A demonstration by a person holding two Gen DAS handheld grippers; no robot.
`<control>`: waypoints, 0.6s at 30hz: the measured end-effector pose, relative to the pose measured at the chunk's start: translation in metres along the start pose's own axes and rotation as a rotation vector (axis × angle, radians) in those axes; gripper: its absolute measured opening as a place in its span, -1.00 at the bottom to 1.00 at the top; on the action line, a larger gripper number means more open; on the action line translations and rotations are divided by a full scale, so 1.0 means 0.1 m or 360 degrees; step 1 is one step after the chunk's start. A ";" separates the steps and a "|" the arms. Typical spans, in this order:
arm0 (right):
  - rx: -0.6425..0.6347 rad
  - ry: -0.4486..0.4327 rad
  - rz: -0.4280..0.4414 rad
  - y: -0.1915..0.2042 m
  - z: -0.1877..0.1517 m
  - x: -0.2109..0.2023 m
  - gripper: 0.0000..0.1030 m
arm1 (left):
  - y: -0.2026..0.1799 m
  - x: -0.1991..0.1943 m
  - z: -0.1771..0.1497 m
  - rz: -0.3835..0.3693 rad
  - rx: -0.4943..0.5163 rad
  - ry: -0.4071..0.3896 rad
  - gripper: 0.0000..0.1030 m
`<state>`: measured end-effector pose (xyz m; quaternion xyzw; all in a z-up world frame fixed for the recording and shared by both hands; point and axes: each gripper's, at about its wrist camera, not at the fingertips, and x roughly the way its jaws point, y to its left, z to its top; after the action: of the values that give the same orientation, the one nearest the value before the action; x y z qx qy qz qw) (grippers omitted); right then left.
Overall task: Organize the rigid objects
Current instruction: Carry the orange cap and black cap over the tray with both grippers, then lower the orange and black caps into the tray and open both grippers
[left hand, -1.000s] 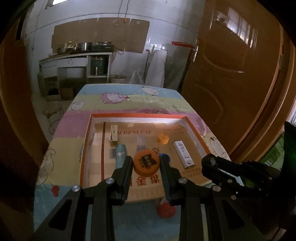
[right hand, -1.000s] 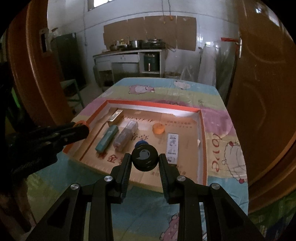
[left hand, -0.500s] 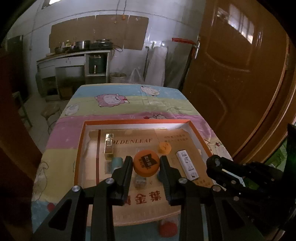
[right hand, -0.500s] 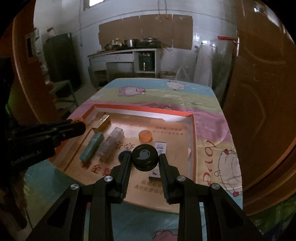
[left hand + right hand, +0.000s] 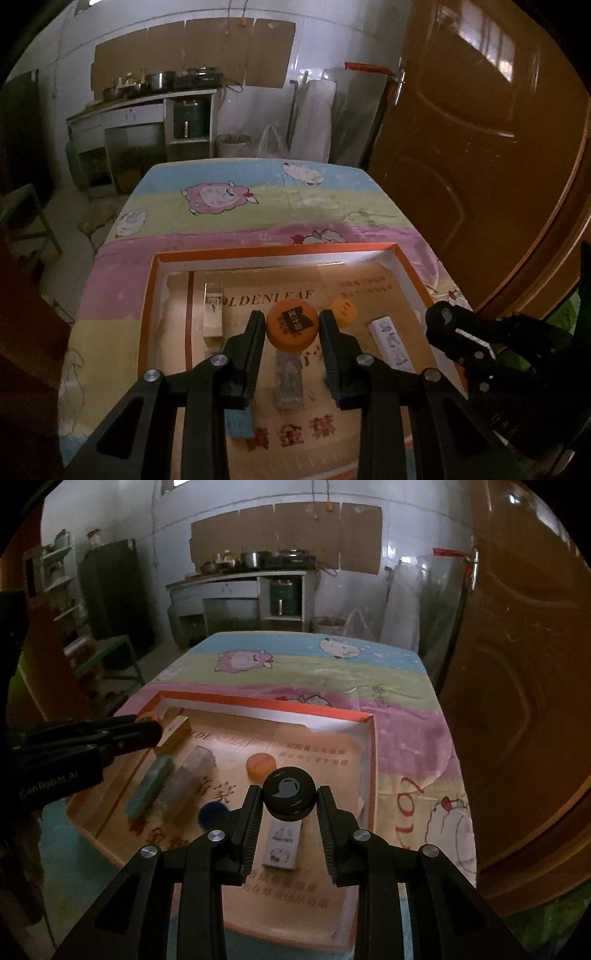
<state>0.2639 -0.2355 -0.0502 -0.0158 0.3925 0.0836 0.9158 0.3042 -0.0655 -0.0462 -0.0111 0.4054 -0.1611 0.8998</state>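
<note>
My left gripper (image 5: 292,326) is shut on an orange cap with a black label (image 5: 291,325), held above the orange-rimmed cardboard tray (image 5: 273,252). My right gripper (image 5: 289,799) is shut on a black cap (image 5: 289,793), held over the tray's (image 5: 266,703) right part. In the tray lie a gold block (image 5: 213,314), a small orange cap (image 5: 343,312), a white box (image 5: 390,341), a clear grey block (image 5: 289,380) and a teal bar (image 5: 150,792). A blue cap (image 5: 212,814) lies by the grey block (image 5: 190,781).
The tray sits on a table with a cartoon sheep cloth (image 5: 221,195). A brown door (image 5: 480,147) stands close on the right. A kitchen counter with pots (image 5: 147,96) is at the back wall. A green stool (image 5: 110,657) stands left of the table.
Both grippers have moved forward over the tray with their caps still held. The red cap on the cloth in front of the tray has dropped out of the left view.
</note>
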 end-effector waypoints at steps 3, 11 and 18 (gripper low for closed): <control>-0.0002 0.0018 0.0005 -0.05 0.07 0.09 -0.40 | 0.03 0.09 0.08 0.0005 0.0010 0.0020 -0.40; -0.0017 0.0070 0.0026 -0.20 0.30 0.36 -0.40 | 0.07 0.33 0.27 0.0002 0.0020 0.0083 -0.40; 0.0006 0.0143 0.0088 -0.33 0.50 0.63 -0.40 | 0.07 0.56 0.44 -0.0021 0.0009 0.0168 -0.40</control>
<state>0.3481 -0.2545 -0.0620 -0.0068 0.4336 0.1075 0.8946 0.3734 -0.0803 -0.0589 -0.0028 0.4518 -0.1686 0.8760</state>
